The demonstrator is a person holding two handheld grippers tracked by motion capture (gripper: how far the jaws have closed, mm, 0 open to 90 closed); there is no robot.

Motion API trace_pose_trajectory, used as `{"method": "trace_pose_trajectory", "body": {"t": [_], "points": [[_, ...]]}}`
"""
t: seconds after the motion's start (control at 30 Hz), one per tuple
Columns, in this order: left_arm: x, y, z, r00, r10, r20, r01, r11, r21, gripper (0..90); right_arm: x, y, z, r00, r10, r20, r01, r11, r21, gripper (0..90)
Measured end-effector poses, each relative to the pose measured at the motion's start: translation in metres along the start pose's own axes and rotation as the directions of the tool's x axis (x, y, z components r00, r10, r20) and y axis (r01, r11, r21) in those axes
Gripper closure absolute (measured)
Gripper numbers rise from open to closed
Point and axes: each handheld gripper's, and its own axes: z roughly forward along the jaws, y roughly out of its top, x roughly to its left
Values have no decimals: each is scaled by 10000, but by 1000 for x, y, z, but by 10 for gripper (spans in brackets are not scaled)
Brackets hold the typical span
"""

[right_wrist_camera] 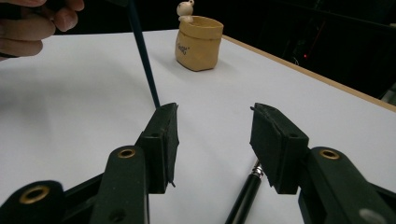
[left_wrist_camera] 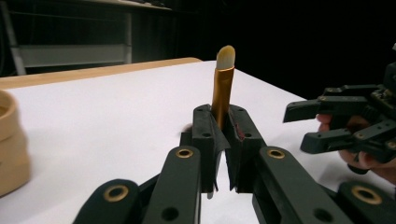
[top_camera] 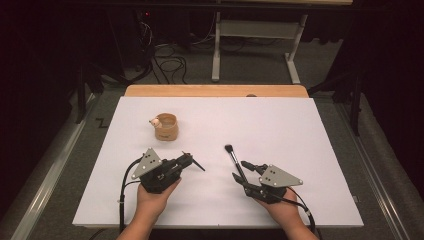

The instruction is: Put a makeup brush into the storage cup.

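Note:
My left gripper (top_camera: 186, 160) is shut on a thin brush (left_wrist_camera: 223, 88) with a gold ferrule and a pale tip, which stands up out of the jaws (left_wrist_camera: 223, 122). Its dark thin handle (right_wrist_camera: 142, 56) slants down in the right gripper view, and in the high view the handle (top_camera: 198, 165) sticks out to the right. My right gripper (top_camera: 242, 170) is open low over the white board. A black makeup brush (top_camera: 233, 156) lies on the board and runs between its jaws, untouched by the pads. Its handle (right_wrist_camera: 245, 196) shows under the right-hand jaw of the right gripper (right_wrist_camera: 214, 126).
A tan pouch-shaped cup (top_camera: 166, 127) with a small bear figure on its rim stands at the board's back left, also as the cup (right_wrist_camera: 198, 42) far ahead of the right jaws. The white board (top_camera: 280, 120) lies on a wooden table (top_camera: 215, 90). A metal stand and cables are on the floor behind.

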Motion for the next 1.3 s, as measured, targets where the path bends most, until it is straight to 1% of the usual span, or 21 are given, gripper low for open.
{"method": "trace_pose_trajectory", "body": {"t": [0.1,0.13,0.17,0.27,0.33,0.37,0.4,0.43,0.5,0.63,0.67,0.7,0.77,0.83,0.97,1.0,1.1,1.13,1.17,1.23,1.3], "points": [[3,-3,-4,9998,26,-191,-25,10000,31,834,-3,1,-1,9999,118,106,-118,9999,-9,529],[4,-3,-6,9998,33,-204,-32,10000,46,834,-4,2,-2,9999,106,83,-106,9999,21,530],[4,-3,-7,9997,64,-242,-62,10000,57,834,-6,3,-3,9998,56,198,-57,10000,52,530],[5,-3,-11,9994,56,-343,-53,10000,83,834,-11,3,-7,9996,81,267,-86,9998,201,529],[5,-3,-13,9986,209,-488,-203,9997,129,834,-15,3,-9,9994,167,305,-174,9996,239,529],[6,-3,-13,9987,151,-494,-145,9998,115,834,-16,3,-11,9990,222,386,-232,9994,266,528],[6,-3,-14,9987,58,-503,-55,10000,73,834,-18,2,-13,9992,246,330,-256,9992,293,526],[7,-3,-15,9985,62,-544,-59,10000,58,834,-18,2,-15,9987,243,438,-260,9989,401,526],[7,-2,-16,9978,118,-657,-114,9999,64,834,-20,-1,-20,9986,179,507,-201,9989,433,522],[9,-1,-20,9966,117,-815,-112,9999,62,833,-26,-8,-31,9971,451,613,-464,9987,201,495],[9,-1,-22,9963,121,-855,-115,9999,76,833,-27,-10,-33,9960,533,710,-548,9983,196,488],[10,-1,-23,9960,136,-886,-129,9999,76,834,-29,-12,-36,9959,618,657,-627,9980,122,483],[11,-2,-25,9954,131,-951,-127,9999,45,833,-31,-15,-40,9932,903,738,-911,9958,77,456],[11,-2,-26,9950,130,-991,-124,9999,60,833,-32,-16,-42,9931,864,787,-863,9963,-41,435],[11,-1,-27,9938,232,-1088,-222,9997,110,833,-33,-16,-47,9918,1029,763,-1024,9947,-98,358],[11,0,-28,9936,252,-1102,-240,9996,122,833,-34,-16,-48,9923,932,810,-930,9956,-61,338],[13,1,-31,9920,284,-1229,-275,9996,93,833,-36,-17,-50,9914,1062,766,-1057,9943,-117,269],[13,1,-32,9918,235,-1254,-229,9997,56,833,-37,-17,-51,9895,1280,675,-1275,9918,-108,241],[14,2,-33,9913,230,-1298,-226,9997,45,833,-38,-18,-51,9897,1238,724,-1231,9923,-136,220],[16,2,-35,9904,220,-1363,-221,9998,6,833,-39,-19,-51,9881,1400,637,-1395,9902,-121,176],[17,4,-37,9889,238,-1466,-239,9997,11,833,-40,-19,-50,9873,1413,721,-1411,9900,-67,149]]}}
